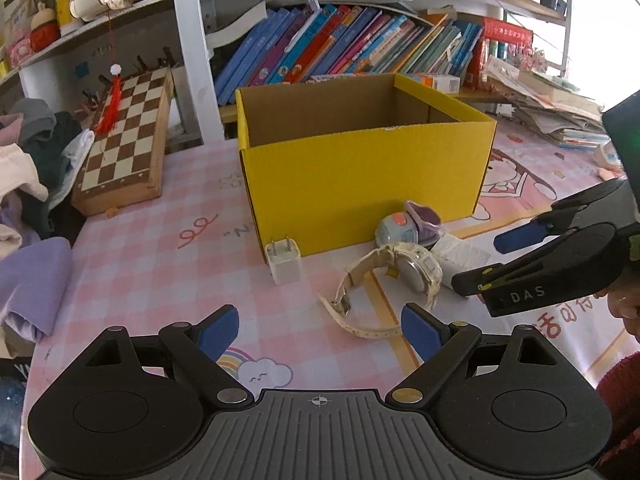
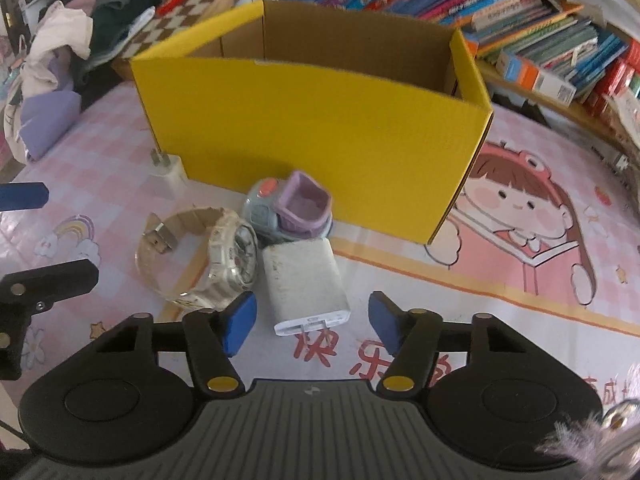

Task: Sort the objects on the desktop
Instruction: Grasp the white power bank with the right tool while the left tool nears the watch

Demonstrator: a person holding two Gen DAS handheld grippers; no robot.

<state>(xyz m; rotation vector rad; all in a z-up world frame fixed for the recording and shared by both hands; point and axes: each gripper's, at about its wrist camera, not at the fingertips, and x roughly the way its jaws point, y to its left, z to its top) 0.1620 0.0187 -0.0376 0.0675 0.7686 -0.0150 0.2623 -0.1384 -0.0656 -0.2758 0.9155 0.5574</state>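
Note:
An open yellow cardboard box stands on the pink cartoon mat. In front of it lie a small white plug, a white wristwatch, a blue-and-purple toy watch and a larger white charger. My right gripper straddles the near end of the charger, with a gap on each side, so it is open. My left gripper is open wide just short of the watch strap and holds nothing.
A folding chessboard leans at the left beside a pile of clothes and a purple cloth. Books fill the shelf behind the box. A stack of papers sits at the right. A person's red sleeve shows at the lower right.

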